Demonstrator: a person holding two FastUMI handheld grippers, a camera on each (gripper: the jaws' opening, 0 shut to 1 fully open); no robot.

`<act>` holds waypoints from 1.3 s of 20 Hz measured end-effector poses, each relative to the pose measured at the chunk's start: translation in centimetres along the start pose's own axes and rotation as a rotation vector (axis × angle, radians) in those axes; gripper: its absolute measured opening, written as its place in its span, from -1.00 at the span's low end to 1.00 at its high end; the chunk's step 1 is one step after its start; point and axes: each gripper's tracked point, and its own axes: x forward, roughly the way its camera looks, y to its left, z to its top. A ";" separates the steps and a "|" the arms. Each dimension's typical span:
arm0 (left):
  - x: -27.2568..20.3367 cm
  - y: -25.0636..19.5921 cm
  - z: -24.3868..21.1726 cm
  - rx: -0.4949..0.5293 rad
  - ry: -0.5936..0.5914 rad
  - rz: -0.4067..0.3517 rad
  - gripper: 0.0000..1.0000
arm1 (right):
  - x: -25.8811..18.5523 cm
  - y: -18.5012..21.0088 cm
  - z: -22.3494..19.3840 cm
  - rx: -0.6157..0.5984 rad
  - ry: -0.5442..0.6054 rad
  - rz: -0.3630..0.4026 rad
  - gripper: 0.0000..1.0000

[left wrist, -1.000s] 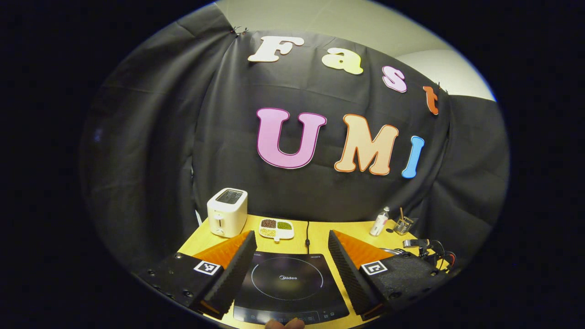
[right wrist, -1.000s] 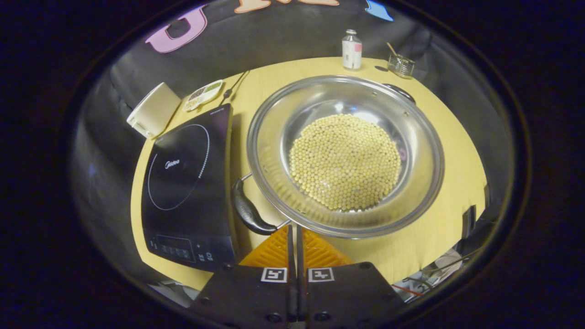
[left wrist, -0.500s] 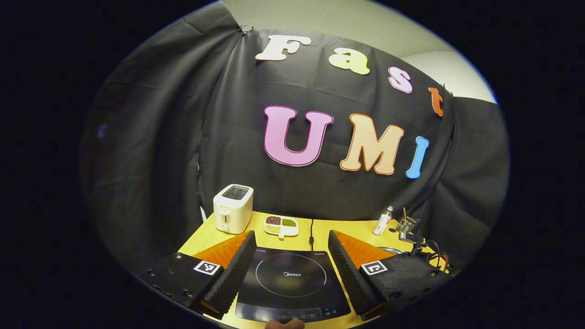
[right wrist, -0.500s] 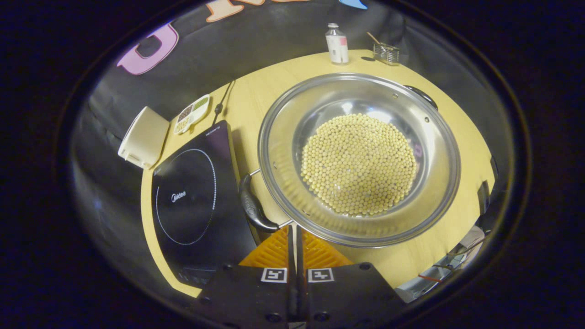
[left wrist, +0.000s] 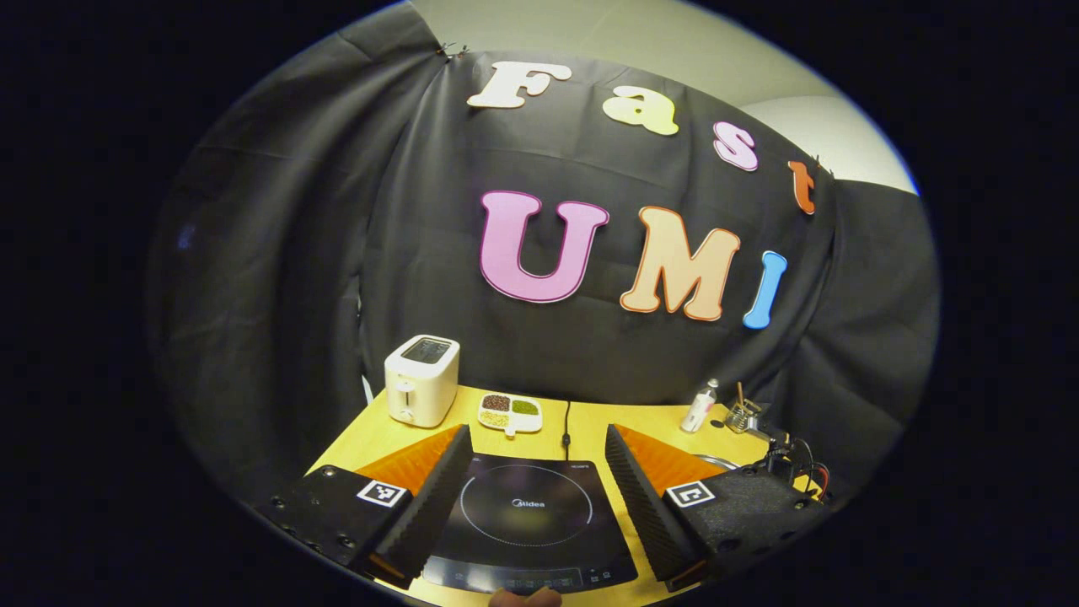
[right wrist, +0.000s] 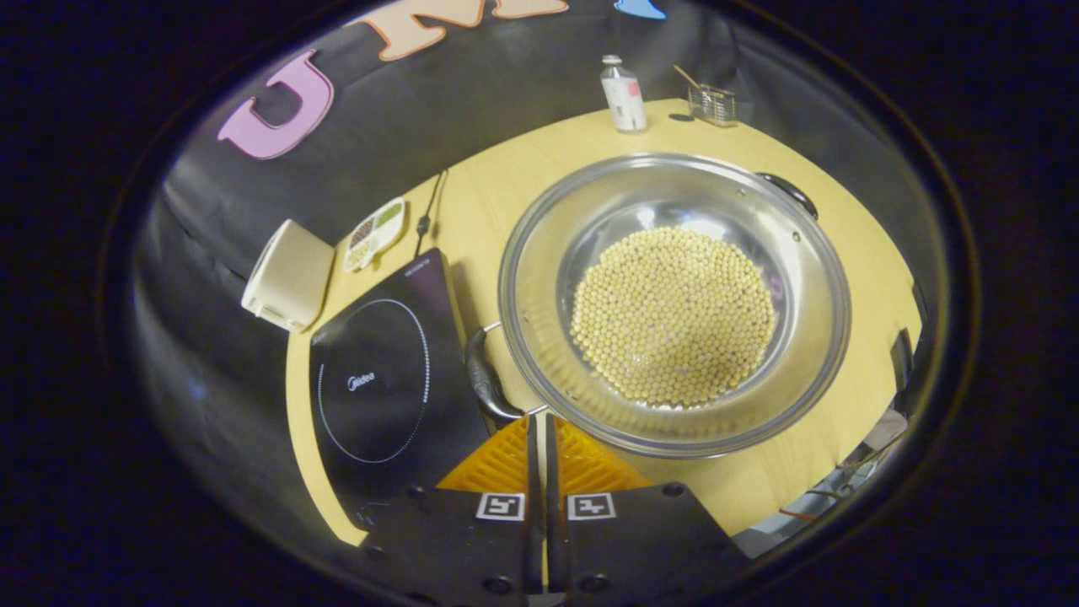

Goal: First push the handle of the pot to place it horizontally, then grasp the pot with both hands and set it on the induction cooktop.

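A steel pot (right wrist: 539, 253) filled with soybeans (right wrist: 673, 316) stands on the yellow table to the right of the black induction cooktop (right wrist: 379, 379). It has one black handle (right wrist: 487, 384) on the near left, close to the cooktop's edge, and another handle (right wrist: 788, 192) on the far right. My right gripper (right wrist: 539, 421) is shut, with its tips right at the near handle's lower end and the pot's rim. My left gripper (left wrist: 538, 434) hangs open above the cooktop (left wrist: 527, 514), with nothing between its fingers. A sliver of the pot's rim (left wrist: 716, 461) shows behind its right finger.
A white toaster (left wrist: 421, 379) and a divided dish of beans (left wrist: 509, 413) stand at the back left, near the cooktop's cord (left wrist: 566, 426). A small bottle (right wrist: 624, 84) and a glass holder (right wrist: 712, 105) stand at the back right. Cables (left wrist: 797, 464) lie at the table's right edge.
The right gripper has swung a little, so the cooktop and the pot's near handle now sit farther right in its view. The left gripper has only drifted slightly.
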 end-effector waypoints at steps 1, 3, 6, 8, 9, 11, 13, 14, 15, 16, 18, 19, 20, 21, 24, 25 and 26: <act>0.3 -0.7 -0.3 0.002 0.013 -0.014 0.92 | -0.6 -0.2 0.7 -0.011 -0.023 0.020 -0.83; 0.6 -2.4 -1.4 0.003 0.044 -0.049 0.93 | -1.9 -1.5 2.0 -0.040 -0.069 0.031 -0.51; 1.1 -5.0 -3.7 0.002 0.104 -0.095 0.93 | -3.3 -4.9 3.8 -0.107 -0.130 -0.004 -0.09; 1.4 -6.7 -5.2 -0.009 0.148 -0.118 0.93 | -3.9 -6.8 5.0 -0.169 -0.162 -0.022 0.51; 1.7 -7.7 -5.8 -0.016 0.166 -0.128 0.93 | -4.3 -8.0 5.8 -0.203 -0.186 -0.038 0.80; 2.2 -9.3 -7.2 -0.021 0.197 -0.132 0.93 | -4.7 -10.3 8.0 -0.264 -0.234 -0.067 0.97; 3.2 -10.7 -8.7 -0.013 0.232 -0.120 0.93 | -4.9 -12.6 10.4 -0.307 -0.272 -0.086 0.97; 3.5 -11.1 -9.8 -0.001 0.258 -0.107 0.93 | -4.8 -13.9 11.6 -0.329 -0.288 -0.098 0.97; 3.9 -11.5 -10.8 0.008 0.283 -0.086 0.93 | -4.7 -15.1 12.8 -0.353 -0.297 -0.106 0.97; 4.1 -12.0 -11.6 0.014 0.305 -0.069 0.93 | -4.3 -16.2 13.6 -0.375 -0.302 -0.111 0.97; 4.9 -13.2 -13.4 -0.002 0.341 -0.051 0.93 | -3.3 -18.3 15.5 -0.413 -0.303 -0.116 0.97; 5.3 -13.8 -14.5 -0.015 0.365 -0.043 0.92 | -2.8 -19.2 16.3 -0.426 -0.298 -0.110 0.98; 5.7 -14.3 -15.6 -0.025 0.386 -0.030 0.93 | -2.2 -20.0 16.9 -0.435 -0.288 -0.100 0.98; 6.5 -14.8 -16.1 -0.022 0.398 -0.017 0.93 | -1.5 -20.6 17.5 -0.439 -0.280 -0.088 0.98; 8.9 -15.3 -18.8 0.006 0.423 0.024 0.94 | 1.0 -22.5 18.6 -0.453 -0.240 -0.063 0.97; 9.4 -15.2 -19.9 0.010 0.454 0.045 0.94 | 1.5 -22.9 18.9 -0.453 -0.227 -0.056 0.98; 9.9 -15.0 -21.2 0.015 0.487 0.061 0.94 | 2.2 -23.4 19.2 -0.451 -0.216 -0.052 0.98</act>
